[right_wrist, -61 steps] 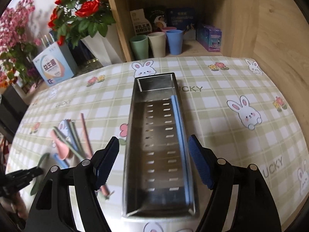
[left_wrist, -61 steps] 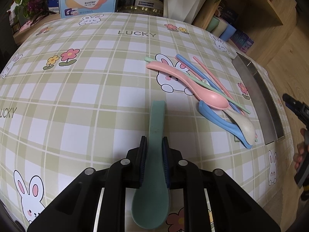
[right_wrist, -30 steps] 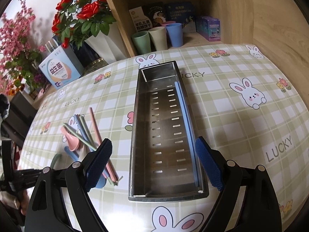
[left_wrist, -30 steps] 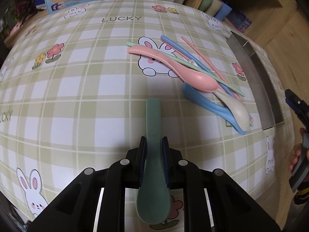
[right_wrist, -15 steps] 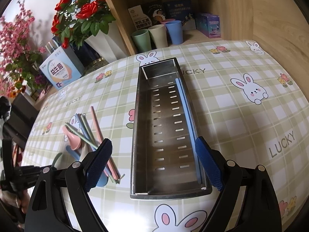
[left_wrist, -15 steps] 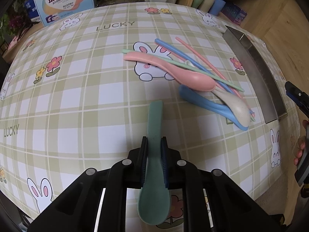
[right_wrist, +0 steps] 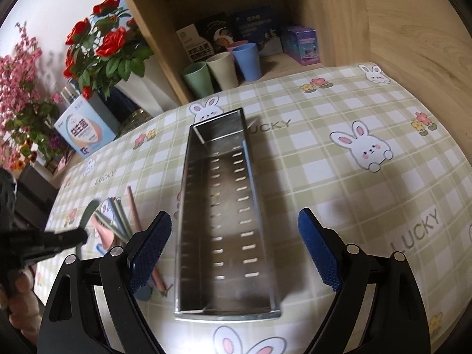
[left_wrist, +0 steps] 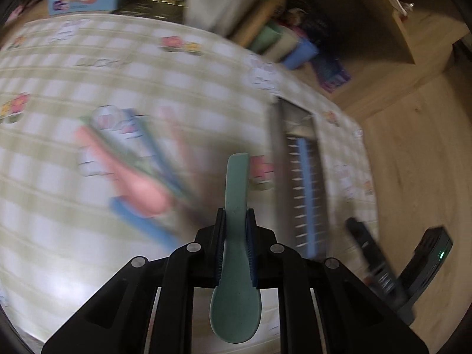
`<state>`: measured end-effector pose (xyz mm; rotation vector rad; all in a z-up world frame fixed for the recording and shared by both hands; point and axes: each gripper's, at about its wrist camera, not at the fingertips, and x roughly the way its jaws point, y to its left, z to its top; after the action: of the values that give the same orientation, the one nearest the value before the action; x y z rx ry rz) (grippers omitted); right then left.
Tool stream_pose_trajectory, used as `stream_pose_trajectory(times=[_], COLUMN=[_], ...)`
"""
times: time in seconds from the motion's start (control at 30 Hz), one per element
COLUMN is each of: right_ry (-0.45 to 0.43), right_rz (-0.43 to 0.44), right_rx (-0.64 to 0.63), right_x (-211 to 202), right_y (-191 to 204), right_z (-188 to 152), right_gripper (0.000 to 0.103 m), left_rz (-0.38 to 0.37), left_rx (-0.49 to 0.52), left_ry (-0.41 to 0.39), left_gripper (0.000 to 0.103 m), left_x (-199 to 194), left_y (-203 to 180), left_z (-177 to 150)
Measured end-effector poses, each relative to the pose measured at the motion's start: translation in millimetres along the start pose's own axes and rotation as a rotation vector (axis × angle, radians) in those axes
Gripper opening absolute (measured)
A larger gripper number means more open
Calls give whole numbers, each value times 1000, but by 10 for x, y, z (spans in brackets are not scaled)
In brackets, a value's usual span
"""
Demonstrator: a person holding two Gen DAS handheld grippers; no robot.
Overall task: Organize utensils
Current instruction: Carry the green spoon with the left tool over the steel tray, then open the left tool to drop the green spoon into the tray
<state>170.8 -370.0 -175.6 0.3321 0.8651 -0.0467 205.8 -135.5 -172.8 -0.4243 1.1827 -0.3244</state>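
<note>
Green spoon [left_wrist: 236, 236] in left gripper [left_wrist: 236, 230]: handle forward, bowl back.

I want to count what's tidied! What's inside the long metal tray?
In the left wrist view, one blue stick-like utensil lies along the slotted floor of the metal tray. The right wrist view shows no other utensil inside; the tray's wall hides that side.

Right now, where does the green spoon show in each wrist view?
Left wrist: green spoon at bottom centre, clamped between the left gripper's fingers.
Right wrist: only its handle shows at far left, blurred.
Shared landmark: the metal tray.
</note>
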Motion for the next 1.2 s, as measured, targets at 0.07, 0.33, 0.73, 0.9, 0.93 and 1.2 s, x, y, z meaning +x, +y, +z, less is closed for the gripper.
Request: stream_pose_trajectory(times=[0.07,0.33,0.73,0.9,0.93,1.2], right_ry=[-5,-20,-2,6,5,-17], right_rz=[1,-8,-10,-14,-15,-33], right_rx=[12,58,108,115,115,128], right_x=[-11,-20,71,67,58,-89], right_y=[-86,-406,-620,-624,-622,-616], right_z=[36,133,69,42,41,23], right_gripper=[85,85,85,85,85,85], left_rz=[-24,-110,61,100,106,96], left_rx=[-5,-53,83,137,147,248], left_ry=[3,10,-41,-38,-38,-75], left_gripper=[13,13,13,14,15,34], left_x=[132,689,1062,1087,1084,792], left_y=[-220,-798,-890,-903,-912,-956], left_z=[39,3,-111,-143,-150,-160])
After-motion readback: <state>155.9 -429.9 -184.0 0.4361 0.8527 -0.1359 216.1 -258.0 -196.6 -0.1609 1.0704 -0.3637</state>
